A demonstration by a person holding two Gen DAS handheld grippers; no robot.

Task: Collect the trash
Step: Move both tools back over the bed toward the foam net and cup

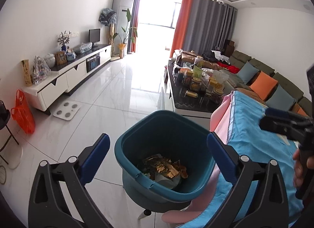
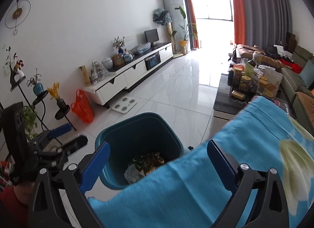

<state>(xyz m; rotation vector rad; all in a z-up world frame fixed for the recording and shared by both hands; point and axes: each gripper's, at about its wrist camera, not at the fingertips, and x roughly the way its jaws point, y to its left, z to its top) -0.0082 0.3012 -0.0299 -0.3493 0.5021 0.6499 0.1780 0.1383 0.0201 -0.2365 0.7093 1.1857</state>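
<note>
A teal trash bin (image 1: 137,180) stands on the white tile floor beside a surface draped in a blue cloth (image 1: 255,129). Inside lie gold foil wrappers (image 1: 166,166) and crumpled white paper (image 1: 166,180). My left gripper (image 1: 158,145) is open and empty, hovering over the bin's mouth. My right gripper (image 2: 158,153) is open and empty, above the cloth's edge with its left finger over the bin (image 2: 109,177). The bin's trash (image 2: 145,163) shows there too. Each gripper appears at the edge of the other's view.
A white TV cabinet (image 1: 74,76) with ornaments runs along the left wall. An orange plastic bag (image 1: 23,112) and a white scale (image 1: 66,110) sit on the floor. A cluttered dark coffee table (image 1: 188,104) and a green sofa (image 1: 274,82) stand to the right.
</note>
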